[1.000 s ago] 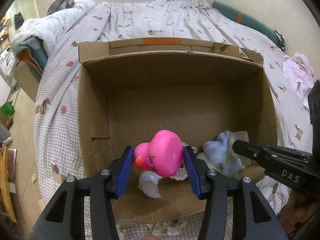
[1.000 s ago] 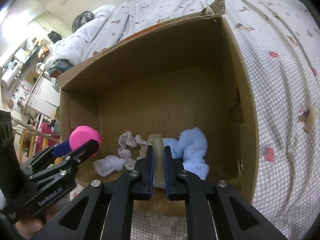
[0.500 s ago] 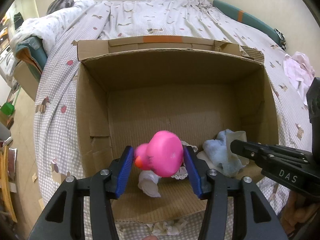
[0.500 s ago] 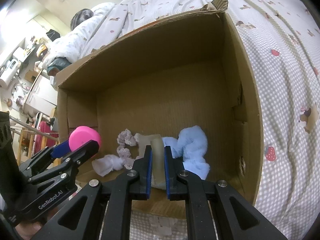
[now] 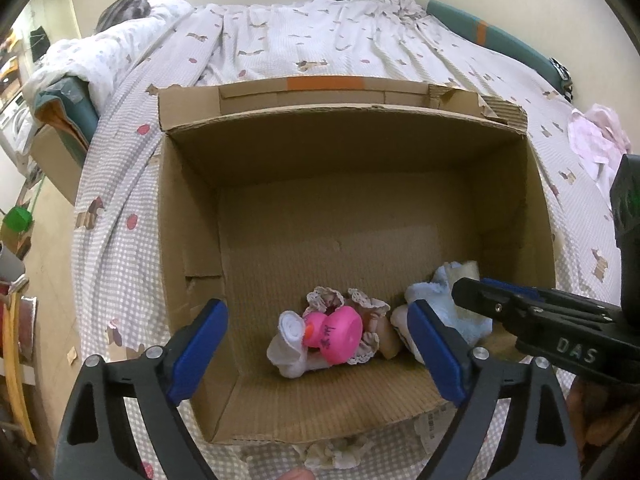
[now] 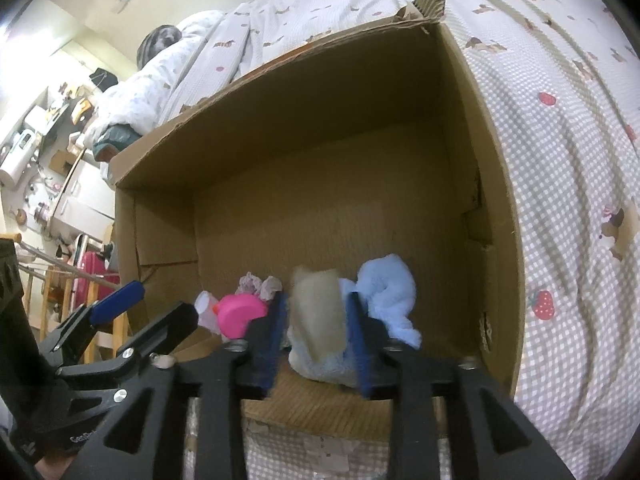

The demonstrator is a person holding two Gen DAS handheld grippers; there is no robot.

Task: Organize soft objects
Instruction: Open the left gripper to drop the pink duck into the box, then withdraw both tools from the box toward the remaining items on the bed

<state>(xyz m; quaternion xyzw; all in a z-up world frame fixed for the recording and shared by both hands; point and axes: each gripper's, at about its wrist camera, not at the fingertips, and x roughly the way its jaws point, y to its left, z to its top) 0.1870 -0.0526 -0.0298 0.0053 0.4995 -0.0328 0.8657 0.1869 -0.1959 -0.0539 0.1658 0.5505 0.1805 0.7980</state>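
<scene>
An open cardboard box stands on the bed. On its floor lie a pink rubber duck, a rolled white sock, lacy cloth, a light blue towel and a beige sponge. My left gripper is open and empty above the box's near edge, the duck below it. My right gripper is open, its blue pads either side of the sponge, which drops free over the blue towel. The duck also shows in the right wrist view.
The bed has a checked, printed cover. Pink clothing lies at the right. A rumpled duvet sits at the far left. Crumpled cloth lies in front of the box. Furniture and floor are left of the bed.
My left gripper opened and the pink duck fell onto the socks in the box. My right gripper opened from its grip on the beige sponge.
</scene>
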